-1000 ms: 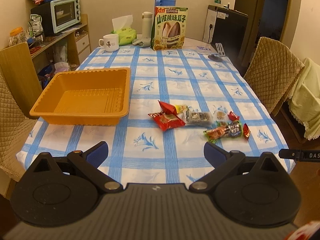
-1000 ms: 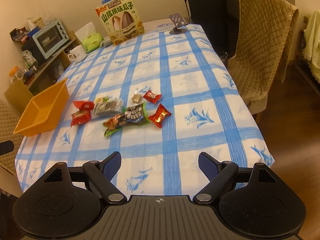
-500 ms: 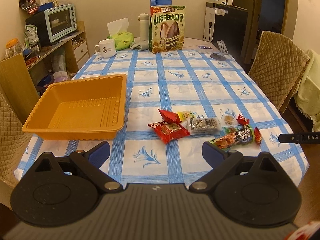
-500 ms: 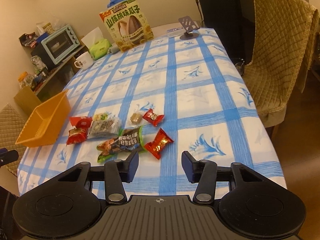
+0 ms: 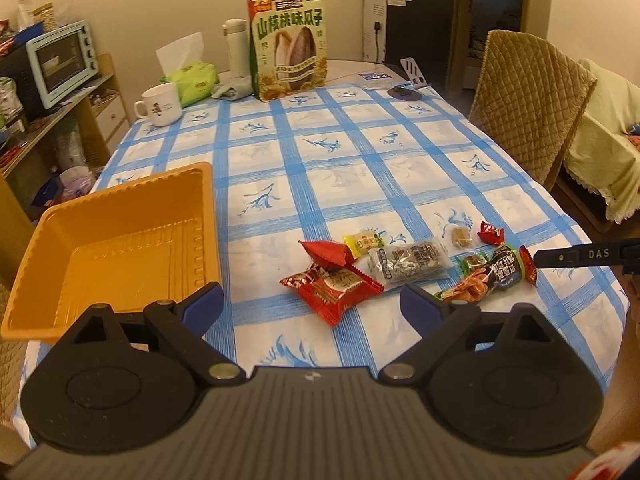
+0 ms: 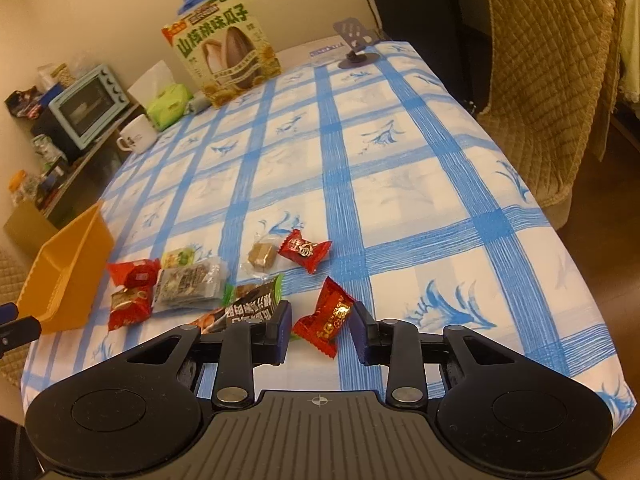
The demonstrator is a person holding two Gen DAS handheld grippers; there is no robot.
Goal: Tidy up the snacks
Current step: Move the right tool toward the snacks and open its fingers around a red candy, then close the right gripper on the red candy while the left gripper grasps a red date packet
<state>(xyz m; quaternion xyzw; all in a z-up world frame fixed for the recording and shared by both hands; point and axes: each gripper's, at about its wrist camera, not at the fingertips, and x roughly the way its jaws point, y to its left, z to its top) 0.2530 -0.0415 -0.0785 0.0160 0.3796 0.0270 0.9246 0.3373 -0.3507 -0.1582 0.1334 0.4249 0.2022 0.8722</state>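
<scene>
Closing around a red foil-wrapped candy (image 6: 326,317), our right tongs (image 6: 322,330) straddle it with both pads just beside the wrapper but not yet pressing; it lies on the blue-checked tabletop (image 6: 420,184), crimped at both ends, long axis running diagonally from near left to far right. Our left tongs (image 5: 311,304) stand wide, narrowing slightly, holding nothing, above the tabletop between the orange tray (image 5: 120,196) and the larger red packet (image 5: 334,286).

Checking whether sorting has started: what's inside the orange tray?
Nothing visible inside the orange tray: its ribbed floor is bare. The left gripper covers the tray's near corner, so that bit is unseen. The snacks lie on the tablecloth.
</scene>
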